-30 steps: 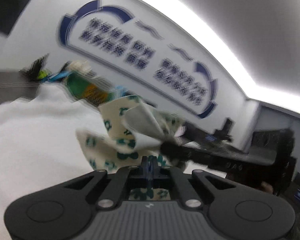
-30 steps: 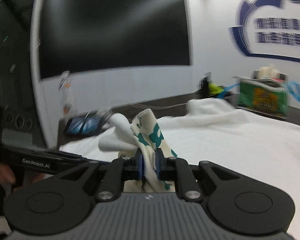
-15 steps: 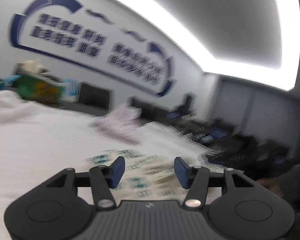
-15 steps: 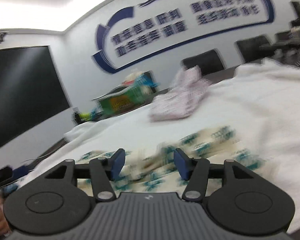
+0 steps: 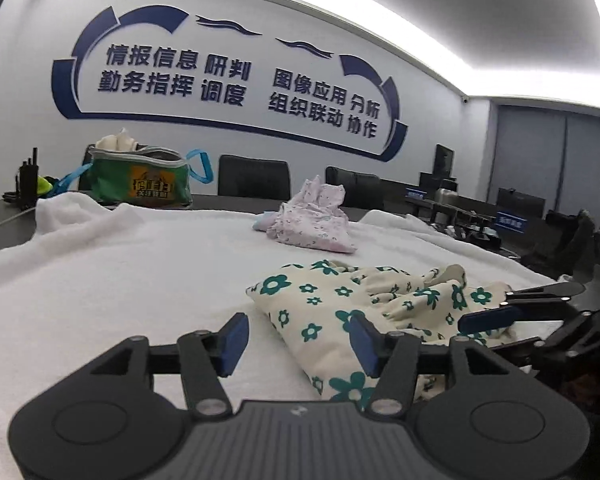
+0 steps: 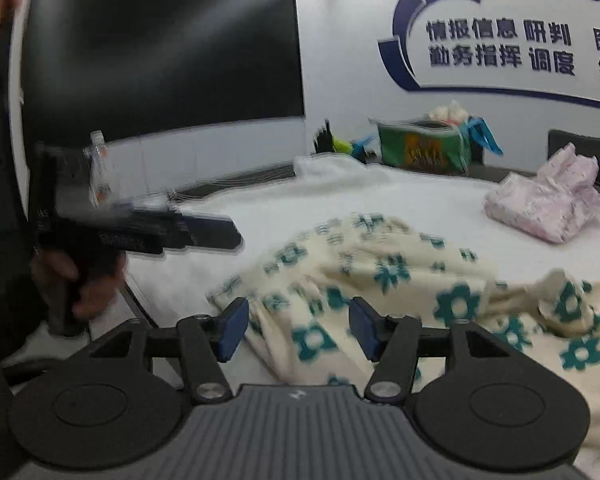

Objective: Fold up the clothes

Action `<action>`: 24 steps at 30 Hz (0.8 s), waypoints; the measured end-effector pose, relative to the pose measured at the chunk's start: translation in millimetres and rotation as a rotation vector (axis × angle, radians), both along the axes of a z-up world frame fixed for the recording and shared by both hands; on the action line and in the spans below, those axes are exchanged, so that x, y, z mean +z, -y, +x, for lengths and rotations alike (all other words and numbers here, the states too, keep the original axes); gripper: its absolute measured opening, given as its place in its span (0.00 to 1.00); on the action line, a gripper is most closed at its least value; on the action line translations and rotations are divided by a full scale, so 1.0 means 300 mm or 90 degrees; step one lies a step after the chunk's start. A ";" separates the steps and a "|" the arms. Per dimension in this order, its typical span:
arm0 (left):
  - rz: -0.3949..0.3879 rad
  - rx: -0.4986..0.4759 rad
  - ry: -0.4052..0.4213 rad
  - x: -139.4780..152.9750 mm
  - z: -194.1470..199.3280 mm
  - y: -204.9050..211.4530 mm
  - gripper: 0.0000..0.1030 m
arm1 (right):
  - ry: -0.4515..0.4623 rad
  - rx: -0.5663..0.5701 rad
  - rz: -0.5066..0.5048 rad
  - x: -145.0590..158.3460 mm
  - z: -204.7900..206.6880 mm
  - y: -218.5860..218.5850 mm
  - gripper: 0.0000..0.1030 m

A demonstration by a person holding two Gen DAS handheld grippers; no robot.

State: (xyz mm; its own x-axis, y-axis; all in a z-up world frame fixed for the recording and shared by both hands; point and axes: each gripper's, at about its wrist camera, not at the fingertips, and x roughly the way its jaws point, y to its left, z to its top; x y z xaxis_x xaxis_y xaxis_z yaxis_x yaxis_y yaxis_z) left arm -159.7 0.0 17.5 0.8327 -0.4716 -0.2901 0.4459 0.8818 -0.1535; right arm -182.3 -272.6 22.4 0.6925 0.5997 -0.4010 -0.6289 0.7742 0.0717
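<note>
The left gripper [image 5: 296,342] and the right gripper [image 6: 298,330] have just been opening; the jaws of both now stand apart and grip nothing. The flowered garment [image 5: 360,304] lies rumpled on the white blanket [image 5: 120,280], just beyond both grippers. Farther off sits a pink garment [image 5: 312,220]. A green bag [image 5: 140,182] stands at the far left.

Read on wall sign [image 5: 228,80]: 情报信息 研判, 勤务指挥 调度, 图像应用 分析, 组织联动 协作. Green bag [image 5: 140,178] label illegible.
</note>
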 end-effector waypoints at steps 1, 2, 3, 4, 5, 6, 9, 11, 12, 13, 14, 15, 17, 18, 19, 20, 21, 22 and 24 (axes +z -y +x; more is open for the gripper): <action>-0.001 -0.018 -0.004 0.001 0.004 0.000 0.58 | 0.002 -0.006 -0.012 -0.001 0.000 0.007 0.61; -0.002 -0.036 -0.008 0.002 0.007 0.000 0.58 | 0.005 -0.008 -0.025 0.000 0.004 0.011 0.69; 0.002 -0.056 -0.007 0.004 0.008 0.009 0.58 | 0.008 -0.009 -0.038 0.000 -0.001 0.024 0.74; 0.013 -0.079 -0.002 0.005 0.007 0.027 0.58 | 0.009 -0.007 -0.052 0.001 -0.007 0.030 0.82; 0.024 -0.102 0.004 0.007 0.005 0.045 0.58 | 0.010 -0.004 -0.065 0.001 -0.013 0.035 0.82; 0.040 -0.120 0.008 0.005 0.005 0.067 0.58 | 0.007 0.006 -0.076 -0.001 -0.013 0.032 0.82; 0.102 -0.141 0.010 -0.022 0.016 0.140 0.58 | 0.001 0.040 -0.133 -0.008 -0.003 0.014 0.61; 0.120 -0.133 -0.002 -0.042 0.038 0.173 0.53 | 0.000 0.060 -0.182 -0.013 0.005 -0.001 0.07; 0.118 -0.130 -0.009 -0.045 0.047 0.179 0.51 | 0.011 0.059 -0.200 -0.009 0.015 -0.004 0.07; 0.113 -0.127 -0.014 -0.043 0.057 0.182 0.47 | 0.041 0.052 -0.217 0.004 0.016 -0.008 0.02; 0.108 -0.123 -0.017 -0.038 0.066 0.184 0.45 | 0.086 0.044 -0.235 0.025 0.004 -0.018 0.02; 0.102 -0.119 -0.020 -0.030 0.076 0.187 0.44 | 0.135 0.036 -0.253 0.047 -0.011 -0.030 0.02; 0.099 -0.119 -0.034 -0.021 0.099 0.194 0.43 | 0.219 0.009 -0.293 0.056 -0.031 -0.050 0.02; 0.110 -0.125 -0.046 -0.023 0.112 0.209 0.42 | 0.218 0.000 -0.321 0.027 -0.020 -0.056 0.02; 0.130 -0.130 -0.053 -0.025 0.118 0.224 0.42 | 0.204 -0.007 -0.351 -0.010 -0.004 -0.062 0.02; 0.152 -0.136 -0.056 -0.024 0.119 0.237 0.42 | 0.191 -0.014 -0.381 -0.047 0.013 -0.067 0.05; 0.166 -0.149 -0.061 -0.013 0.119 0.237 0.42 | 0.179 -0.030 -0.402 -0.079 0.020 -0.068 0.06; 0.162 -0.175 -0.071 0.017 0.123 0.217 0.44 | 0.167 -0.047 -0.420 -0.111 0.024 -0.067 0.08; 0.147 -0.226 -0.085 0.098 0.148 0.162 0.46 | 0.159 -0.101 -0.361 -0.090 -0.013 -0.024 0.33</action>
State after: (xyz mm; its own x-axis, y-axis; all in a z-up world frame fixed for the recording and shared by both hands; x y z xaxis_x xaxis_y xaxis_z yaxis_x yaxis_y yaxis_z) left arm -115.4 -48.5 46.9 0.5791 -0.6319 -0.5151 0.7167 0.6958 -0.0478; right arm -186.3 -265.3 -4.7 0.8693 0.2238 -0.4408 -0.4479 0.7339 -0.5106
